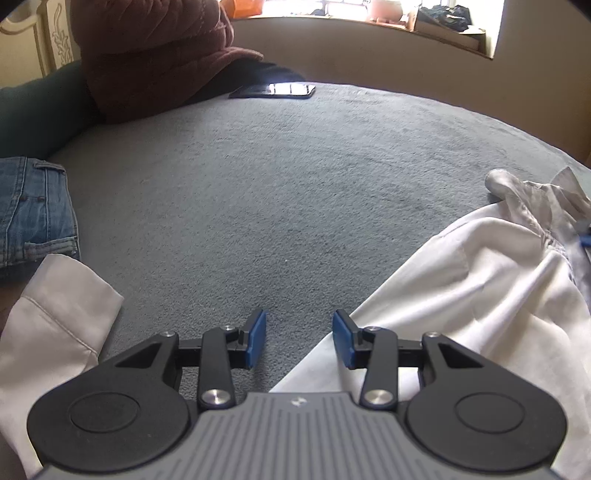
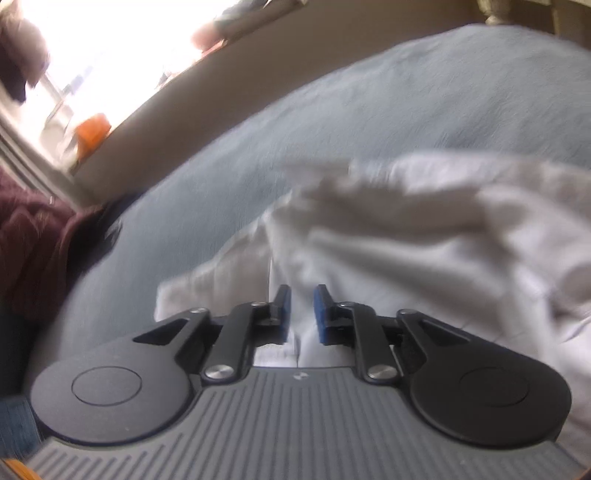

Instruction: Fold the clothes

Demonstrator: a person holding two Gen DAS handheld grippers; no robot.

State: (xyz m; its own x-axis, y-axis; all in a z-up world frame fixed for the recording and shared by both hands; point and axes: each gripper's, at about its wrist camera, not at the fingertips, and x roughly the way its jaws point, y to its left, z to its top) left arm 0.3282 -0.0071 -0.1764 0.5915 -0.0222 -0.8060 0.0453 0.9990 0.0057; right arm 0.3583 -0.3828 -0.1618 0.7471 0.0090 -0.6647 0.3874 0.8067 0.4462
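White shirt (image 1: 480,280), crumpled on the grey-blanketed bed (image 1: 277,177): its near hem runs under the left tool (image 1: 299,341), whose blue pads stand apart with nothing between them, while the right tool (image 2: 301,314) hangs just above the cloth, pads slightly parted and gripping nothing. A white sleeve (image 1: 55,317) lies toward the bed's left edge beside folded jeans (image 1: 33,210); a maroon quilt (image 1: 155,59) and a phone (image 1: 280,89) sit at the far edge. The shirt's long axis slants from the near edge toward the far right.

Bed and clutter

A grey blanket (image 1: 280,192) filled the frame; a phone (image 1: 284,89) lay at upper centre, a maroon quilted cushion (image 1: 155,55) upper left, below a cluttered windowsill (image 1: 443,26).
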